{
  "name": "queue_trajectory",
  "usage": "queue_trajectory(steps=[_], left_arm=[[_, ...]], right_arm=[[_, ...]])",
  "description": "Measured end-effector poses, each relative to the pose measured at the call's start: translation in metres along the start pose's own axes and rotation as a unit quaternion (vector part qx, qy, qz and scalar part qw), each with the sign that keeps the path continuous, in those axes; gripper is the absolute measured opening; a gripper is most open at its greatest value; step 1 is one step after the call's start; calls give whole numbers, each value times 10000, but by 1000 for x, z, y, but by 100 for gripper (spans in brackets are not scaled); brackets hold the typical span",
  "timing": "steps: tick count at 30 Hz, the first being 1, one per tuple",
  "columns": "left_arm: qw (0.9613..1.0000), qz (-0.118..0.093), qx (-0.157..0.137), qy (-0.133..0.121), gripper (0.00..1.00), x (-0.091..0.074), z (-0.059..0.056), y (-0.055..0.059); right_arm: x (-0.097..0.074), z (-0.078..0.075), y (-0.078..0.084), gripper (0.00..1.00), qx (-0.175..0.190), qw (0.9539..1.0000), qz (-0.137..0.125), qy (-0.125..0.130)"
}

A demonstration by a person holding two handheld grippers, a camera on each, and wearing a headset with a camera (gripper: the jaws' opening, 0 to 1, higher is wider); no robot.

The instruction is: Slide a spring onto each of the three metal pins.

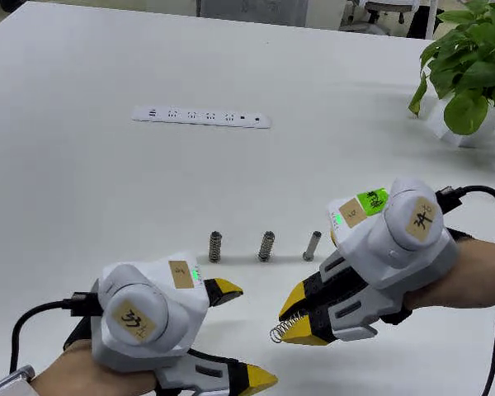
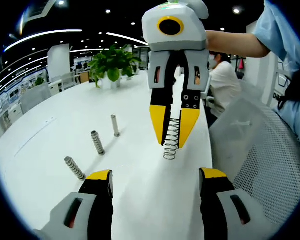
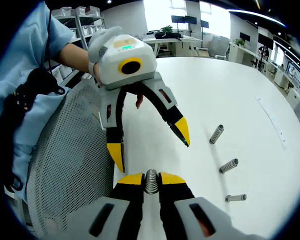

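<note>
Two of three pins are already carrying coiled wire springs, the left pin (image 1: 215,246) and the middle pin (image 1: 266,246) at frame centre, while the right-hand pin (image 1: 312,246), a smooth bare metal cylinder, is standing upright on the matte white tabletop (image 1: 107,181). The right claw (image 1: 285,327) is clamping the third spring (image 1: 277,332), a shiny open helix, just below that pin. The left claw (image 1: 256,334) is hovering at lower left, its yellow-tipped jaws spread apart and gripping nothing.
</note>
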State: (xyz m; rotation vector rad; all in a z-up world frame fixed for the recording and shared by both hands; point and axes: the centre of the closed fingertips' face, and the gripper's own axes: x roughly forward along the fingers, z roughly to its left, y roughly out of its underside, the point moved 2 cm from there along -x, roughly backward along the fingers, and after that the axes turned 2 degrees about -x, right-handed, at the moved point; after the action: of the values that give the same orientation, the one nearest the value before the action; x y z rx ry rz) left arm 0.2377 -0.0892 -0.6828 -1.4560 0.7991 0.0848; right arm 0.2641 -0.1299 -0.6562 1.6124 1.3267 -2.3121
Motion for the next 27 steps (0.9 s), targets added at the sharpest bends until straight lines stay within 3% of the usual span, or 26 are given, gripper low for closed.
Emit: queue_trajectory(steps=[5, 7, 9, 17, 19, 23, 27], left_arm=[[9985, -164, -356, -370, 85, -8, 13, 1], [9970, -125, -515, -559, 93, -11, 21, 6], [9956, -178, -547, -735, 100, -14, 27, 6], [9877, -460, -897, -1196, 100, -27, 38, 9], [9828, -419, -940, -1534, 100, -31, 45, 14], [9759, -718, -1169, -1698, 100, -37, 48, 11], [9759, -752, -1090, -1736, 100, -37, 45, 10]], right_arm=[[0, -3, 2, 12, -31, 10000, 60, 3], [0, -4, 3, 12, -43, 9999, 100, 6], [-2, -8, 8, 12, -180, 9994, 284, 37], [-17, -30, 14, 12, -330, 9977, 574, 159], [-23, -39, 18, 12, -408, 9962, 745, 213], [-36, -57, 22, 12, -478, 9936, 975, 309], [-47, -71, 22, 12, -581, 9903, 1188, 430]])
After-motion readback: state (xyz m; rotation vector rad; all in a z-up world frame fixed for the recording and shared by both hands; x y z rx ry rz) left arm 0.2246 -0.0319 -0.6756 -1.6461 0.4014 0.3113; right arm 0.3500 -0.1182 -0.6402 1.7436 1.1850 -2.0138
